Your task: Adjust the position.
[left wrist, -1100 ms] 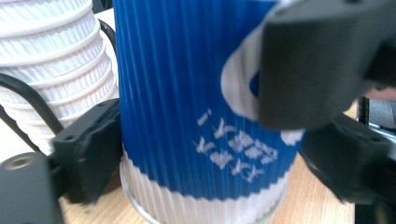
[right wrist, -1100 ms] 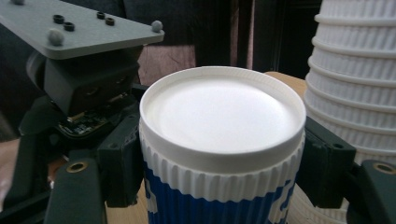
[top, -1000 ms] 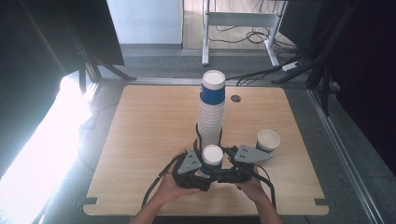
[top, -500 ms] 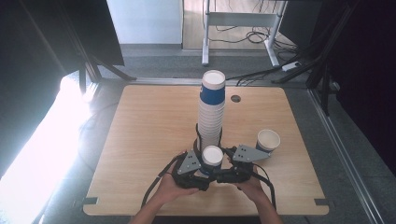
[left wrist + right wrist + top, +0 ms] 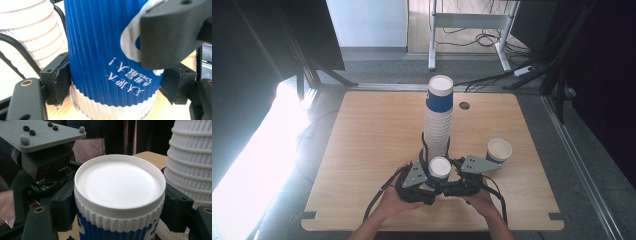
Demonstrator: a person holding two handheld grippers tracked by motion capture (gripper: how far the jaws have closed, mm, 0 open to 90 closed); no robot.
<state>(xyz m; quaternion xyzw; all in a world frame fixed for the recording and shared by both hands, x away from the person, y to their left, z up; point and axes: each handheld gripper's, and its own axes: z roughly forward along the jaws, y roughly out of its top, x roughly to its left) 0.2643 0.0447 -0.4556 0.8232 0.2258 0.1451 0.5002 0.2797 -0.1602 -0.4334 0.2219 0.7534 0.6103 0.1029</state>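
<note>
The work in hand is the handling of an inverted blue cup (image 5: 439, 170) at the near edge of the table (image 5: 362, 150), directly in front of a tall stack of inverted cups (image 5: 438, 117). The blue cup sits base-up between the two grippers, which meet on it from opposite sides. The left gripper (image 5: 424, 182) has just been closing; in the left gripper view its jaws bracket the lower part of the ribbed blue sleeve (image 5: 100, 45), with the pads (image 5: 58, 80) seated against the wall just above a white rim (image 5: 110, 111) that shows beneath. That rim suggests the blue cup is nested over another cup, although the frames do not settle this. The right gripper (image 5: 451, 184) has just been opening; in the right gripper view its jaws stand either side of the white band under the cup's base (image 5: 120, 183), and whether the pads are pressing there or have just come clear cannot be told. The likely reason for the two-sided arrangement is a handover or a separation: one gripper fixes the cup low while the other eases its grip high. A single upright white cup (image 5: 499, 150) stands apart to the right, well clear of the stack. The stack stands close behind the working point, which keeps the transfer path short.
</note>
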